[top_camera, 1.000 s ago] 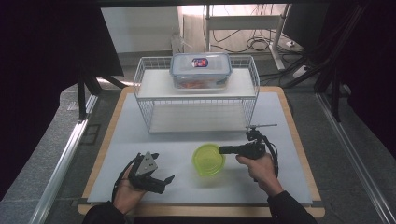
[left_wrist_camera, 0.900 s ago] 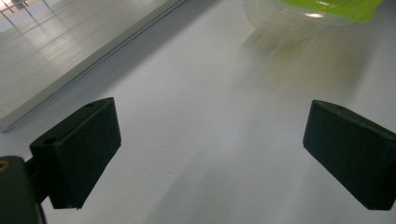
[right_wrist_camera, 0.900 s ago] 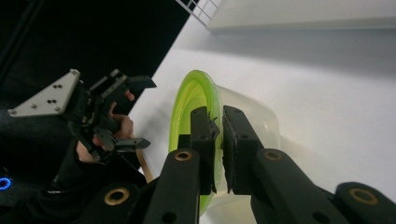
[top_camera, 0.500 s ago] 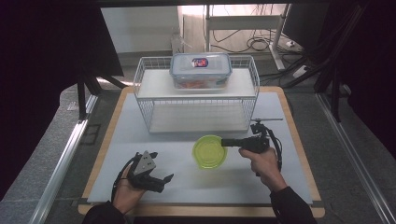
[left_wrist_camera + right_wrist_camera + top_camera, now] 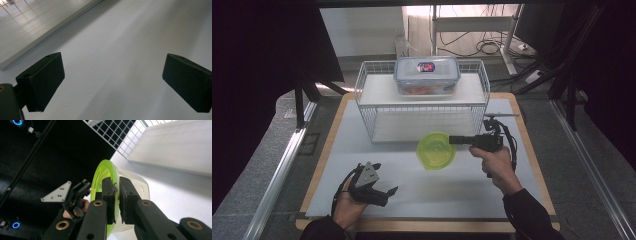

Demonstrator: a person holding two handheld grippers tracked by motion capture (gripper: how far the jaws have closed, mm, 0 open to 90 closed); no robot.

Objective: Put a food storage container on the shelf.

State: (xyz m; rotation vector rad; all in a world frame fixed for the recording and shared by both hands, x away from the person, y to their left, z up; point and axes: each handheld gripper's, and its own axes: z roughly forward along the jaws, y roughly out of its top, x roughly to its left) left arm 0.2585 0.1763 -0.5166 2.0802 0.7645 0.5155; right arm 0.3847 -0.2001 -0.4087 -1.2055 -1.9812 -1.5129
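The right gripper [image 5: 453, 140] is clenched on the rim of a round container with a lime-green plastic lid and a clear body [image 5: 436, 150], lifted clear of the white table mat [image 5: 512, 200] just in front of the white wire rack [image 5: 367, 95]. In the right gripper view, the two black pads [image 5: 108, 192] pinch the container's edge between them; the green lid stands on edge to the left of the pads and the clear body bulges to the right. The lower part of the container is cut off behind the jaw arms, and nothing inside it can be made out.

The left gripper [image 5: 384, 192] rests low at the near left of the mat, well apart from the container, held in the person's left hand [image 5: 343, 207]. Its jaws are spread wide with nothing between them; the left gripper view looks along them onto bare mat, with one corner of the rack's base at the upper left.

A rectangular clear plastic box with a blue-rimmed lid [image 5: 427, 75] sits on the rack's upper shelf. Its reddish contents are too blurred to identify. The room around the table is dark, and little can be told there beyond cables at the far side.
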